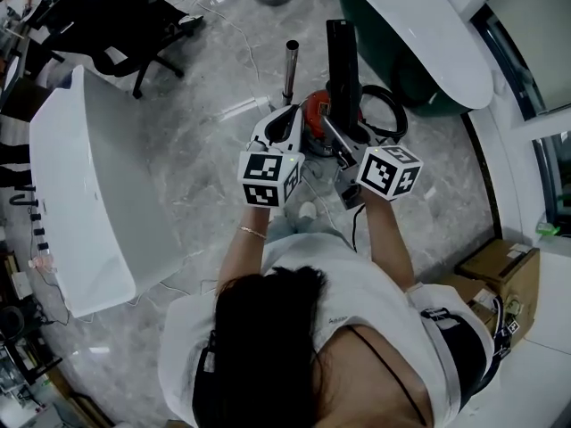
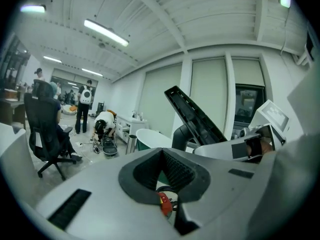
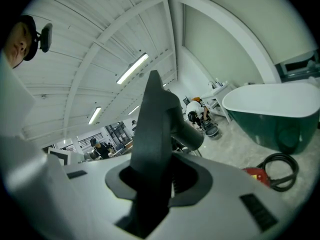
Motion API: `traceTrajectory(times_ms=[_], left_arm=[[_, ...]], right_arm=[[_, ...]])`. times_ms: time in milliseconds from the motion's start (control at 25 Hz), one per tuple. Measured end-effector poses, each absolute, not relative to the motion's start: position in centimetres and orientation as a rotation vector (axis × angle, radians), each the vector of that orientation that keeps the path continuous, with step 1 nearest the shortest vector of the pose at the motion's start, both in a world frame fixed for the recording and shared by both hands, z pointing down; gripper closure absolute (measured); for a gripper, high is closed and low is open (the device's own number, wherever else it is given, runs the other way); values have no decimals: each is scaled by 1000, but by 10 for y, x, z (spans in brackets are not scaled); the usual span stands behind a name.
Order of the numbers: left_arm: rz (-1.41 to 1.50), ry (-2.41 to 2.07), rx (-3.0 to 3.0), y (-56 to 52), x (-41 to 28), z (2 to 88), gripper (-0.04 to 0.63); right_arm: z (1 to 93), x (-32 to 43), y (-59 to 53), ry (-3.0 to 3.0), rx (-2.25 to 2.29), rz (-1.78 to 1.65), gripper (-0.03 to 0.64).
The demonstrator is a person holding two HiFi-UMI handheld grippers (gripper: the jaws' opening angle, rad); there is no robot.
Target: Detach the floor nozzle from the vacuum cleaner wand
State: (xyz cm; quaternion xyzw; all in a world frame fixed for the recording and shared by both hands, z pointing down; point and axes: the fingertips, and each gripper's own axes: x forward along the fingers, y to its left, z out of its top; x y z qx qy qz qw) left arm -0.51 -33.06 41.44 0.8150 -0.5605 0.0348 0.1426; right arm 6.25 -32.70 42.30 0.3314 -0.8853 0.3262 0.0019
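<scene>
The right gripper (image 3: 150, 181) has its jaws tight on the black floor nozzle (image 3: 156, 124), which sticks up between them. The left gripper (image 2: 167, 181) is near the floor nozzle, its jaws closed on nothing.

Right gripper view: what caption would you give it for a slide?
Right gripper, jaws closed on the dark floor nozzle; green bathtub and red vacuum cleaner behind.
</scene>
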Motion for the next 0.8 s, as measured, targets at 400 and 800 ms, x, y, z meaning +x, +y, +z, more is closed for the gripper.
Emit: traceTrajectory(times_ms=[400,800], left_arm=[[88,-1629,2363,-323,-22,406,592],[81,-1670,2307,-323,-40,408,592]], right_arm=[[416,50,-325,-2785,1111,892,500],[413,31,-326,-2685,1288,464,500]])
